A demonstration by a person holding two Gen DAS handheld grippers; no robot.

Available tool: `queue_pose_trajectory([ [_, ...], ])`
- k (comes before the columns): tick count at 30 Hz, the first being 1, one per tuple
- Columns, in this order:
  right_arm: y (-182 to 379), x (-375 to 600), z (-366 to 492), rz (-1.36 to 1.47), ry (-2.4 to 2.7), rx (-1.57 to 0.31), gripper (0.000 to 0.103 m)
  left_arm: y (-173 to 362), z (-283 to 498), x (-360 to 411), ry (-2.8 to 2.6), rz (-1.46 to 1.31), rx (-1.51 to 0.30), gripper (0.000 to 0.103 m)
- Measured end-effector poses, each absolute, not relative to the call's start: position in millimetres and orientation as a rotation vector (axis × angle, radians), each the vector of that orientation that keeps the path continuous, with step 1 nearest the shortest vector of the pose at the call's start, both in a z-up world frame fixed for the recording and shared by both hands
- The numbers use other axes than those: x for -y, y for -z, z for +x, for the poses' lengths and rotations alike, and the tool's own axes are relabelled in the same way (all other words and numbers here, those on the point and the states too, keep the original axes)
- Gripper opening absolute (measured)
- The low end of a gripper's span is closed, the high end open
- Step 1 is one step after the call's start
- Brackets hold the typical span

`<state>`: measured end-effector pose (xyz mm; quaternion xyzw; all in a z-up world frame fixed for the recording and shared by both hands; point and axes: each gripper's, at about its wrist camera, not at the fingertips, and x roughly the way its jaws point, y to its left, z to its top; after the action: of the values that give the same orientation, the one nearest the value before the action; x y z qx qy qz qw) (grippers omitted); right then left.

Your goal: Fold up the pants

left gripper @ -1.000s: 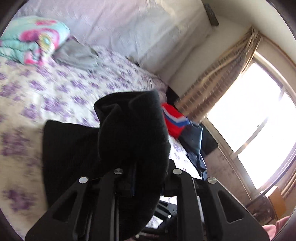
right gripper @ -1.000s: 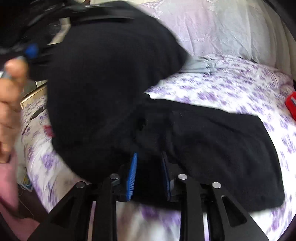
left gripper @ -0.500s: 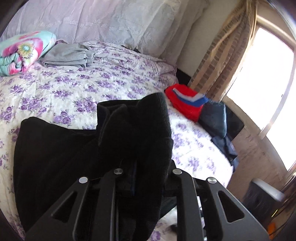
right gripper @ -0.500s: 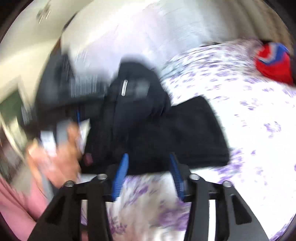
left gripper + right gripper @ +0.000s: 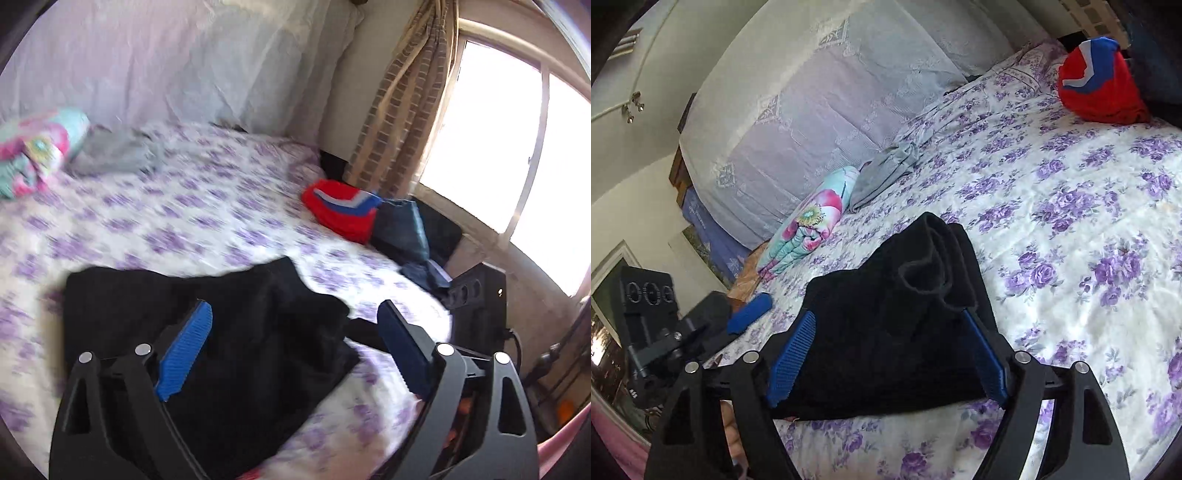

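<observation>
While its blue-padded jaws stand wide apart with nothing between them, the left gripper (image 5: 291, 325) hangs over the black pants (image 5: 207, 332), which lie folded in a dark heap at the near edge of the bed (image 5: 192, 206). The right gripper (image 5: 886, 332) is likewise spread open, its pads flanking the same pants (image 5: 894, 325) without clamping them; a rolled end of the fabric points toward the middle of the bed. Further out on the purple-flowered sheet (image 5: 1071, 206), a grey garment (image 5: 886, 173) and a floral blanket (image 5: 809, 218) rest near the headboard edge, and a red garment with blue and white bands (image 5: 340, 210) lies at the far corner by the window (image 5: 498, 140).
</observation>
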<state>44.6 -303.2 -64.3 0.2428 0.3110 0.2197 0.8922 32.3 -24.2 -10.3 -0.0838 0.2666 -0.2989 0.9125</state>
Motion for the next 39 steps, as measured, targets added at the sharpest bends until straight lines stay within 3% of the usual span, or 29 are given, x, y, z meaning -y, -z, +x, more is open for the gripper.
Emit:
queue_pose_trajectory([
  [4, 75.5, 307.8, 47.5, 0.485, -0.355, -0.698, 0.082, 18.6, 25.3, -18.8, 0.413, -0.102, -0.533, 0.091],
  [7, 80.5, 311.3, 46.9, 0.54, -0.395, -0.701, 0.082, 40.7, 33.3, -59.3, 0.338, -0.195, -0.608, 0.091],
  [13, 68.5, 283.4, 62.0, 0.416, -0.372, -0.678, 0.081, 70.9, 38.2, -77.0, 0.32, -0.26, -0.684, 0.091],
  [14, 68.6, 278.1, 66.0, 0.381, -0.352, -0.683, 0.076, 74.1, 36.3, -76.0, 0.329, -0.26, -0.689, 0.091],
  [16, 69.3, 266.7, 75.0, 0.304, -0.322, -0.698, 0.036, 79.5, 34.2, -71.1, 0.336, -0.252, -0.702, 0.091],
  [19, 49.3, 258.1, 72.0, 0.205, -0.356, -0.626, 0.024, 86.8, 34.2, -63.8, 0.362, -0.258, -0.736, 0.091],
  [23, 21.1, 271.5, 49.3, 0.196, -0.364, -0.492, 0.024, 89.6, 31.0, -54.9, 0.386, -0.222, -0.744, 0.091],
  [26, 45.9, 294.1, 56.4, 0.242, -0.286, -0.565, 0.026, 90.7, 29.8, -47.8, 0.395, -0.188, -0.752, 0.091],
  [27, 63.9, 301.2, 64.9, 0.265, -0.266, -0.635, 0.029, 91.2, 29.6, -46.0, 0.399, -0.181, -0.755, 0.091],
  [28, 85.6, 307.7, 73.5, 0.291, -0.247, -0.717, 0.042, 91.9, 29.5, -44.5, 0.401, -0.173, -0.76, 0.091],
  [31, 90.4, 327.3, 67.7, 0.392, -0.275, -0.717, 0.054, 89.5, 27.6, -44.0, 0.396, -0.155, -0.76, 0.091],
  [35, 59.1, 333.4, 50.1, 0.307, -0.24, -0.62, 0.058, 70.3, 20.8, -51.7, 0.39, -0.18, -0.692, 0.091],
  [39, 63.7, 330.6, 68.8, 0.287, -0.261, -0.67, 0.065, 60.9, 18.7, -42.7, 0.409, -0.138, -0.646, 0.091],
])
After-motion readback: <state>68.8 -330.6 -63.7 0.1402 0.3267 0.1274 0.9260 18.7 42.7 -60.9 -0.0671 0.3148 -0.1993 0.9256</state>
